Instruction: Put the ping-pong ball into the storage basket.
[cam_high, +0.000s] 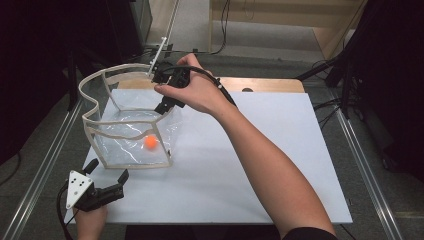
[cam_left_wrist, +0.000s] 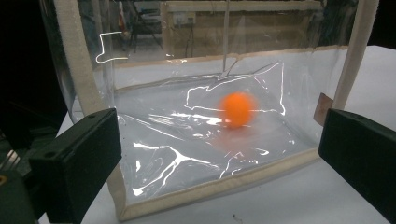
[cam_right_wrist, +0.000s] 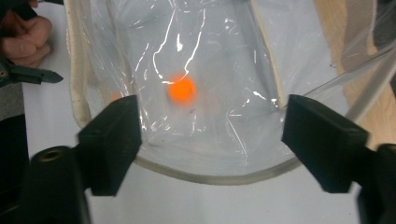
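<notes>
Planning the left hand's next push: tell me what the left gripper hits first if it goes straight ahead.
Probably the clear bag's near wall, facing the left gripper; the orange ball lies behind it.

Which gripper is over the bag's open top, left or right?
The right gripper, held above the clear bag's rim with jaws open over the orange ball. The left gripper sits low on the table, outside the bag's near wall.
</notes>
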